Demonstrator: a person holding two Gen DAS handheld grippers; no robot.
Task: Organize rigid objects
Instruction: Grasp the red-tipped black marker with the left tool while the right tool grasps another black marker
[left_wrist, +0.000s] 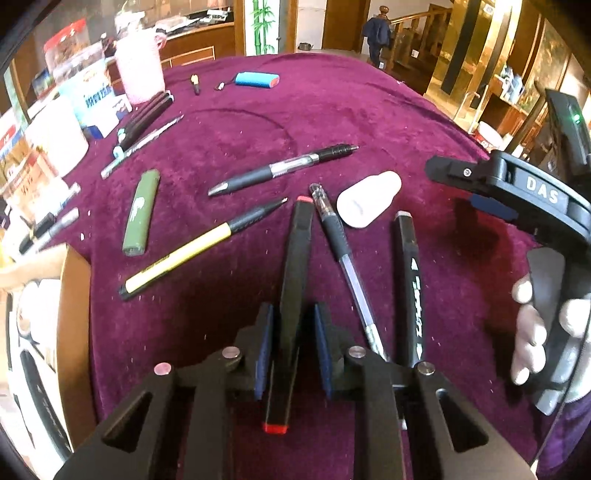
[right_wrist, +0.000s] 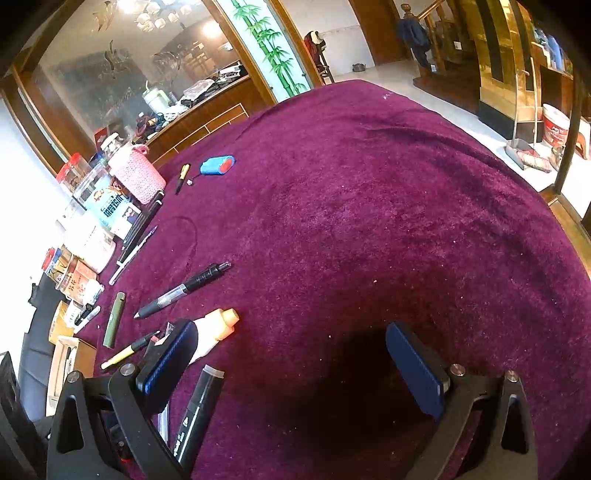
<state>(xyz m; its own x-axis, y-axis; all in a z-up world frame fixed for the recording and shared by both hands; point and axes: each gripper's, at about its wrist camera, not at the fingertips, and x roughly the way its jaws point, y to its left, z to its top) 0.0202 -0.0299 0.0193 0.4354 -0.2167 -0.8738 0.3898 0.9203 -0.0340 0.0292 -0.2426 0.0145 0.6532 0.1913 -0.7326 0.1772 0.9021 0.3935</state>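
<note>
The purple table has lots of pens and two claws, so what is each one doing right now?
Left claw: closed on the black marker with red ends.
Black marker with red ends: gripped, lying lengthwise between the claw's pads.
Right claw: open, empty.
Second black marker with white lettering: lying flat, capped.
White plastic bottle: tipped on its side.
Yellow and black pen: lying flat.
Green lighter: lying flat.

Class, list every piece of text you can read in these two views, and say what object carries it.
"DAS": white letters on the right gripper body.
Black marker: white lettering, unreadable.
Blue-and-white box: print blurred.
Green lighter: white mark, not text.
Jars and packets at the table edge: too blurred.
</note>
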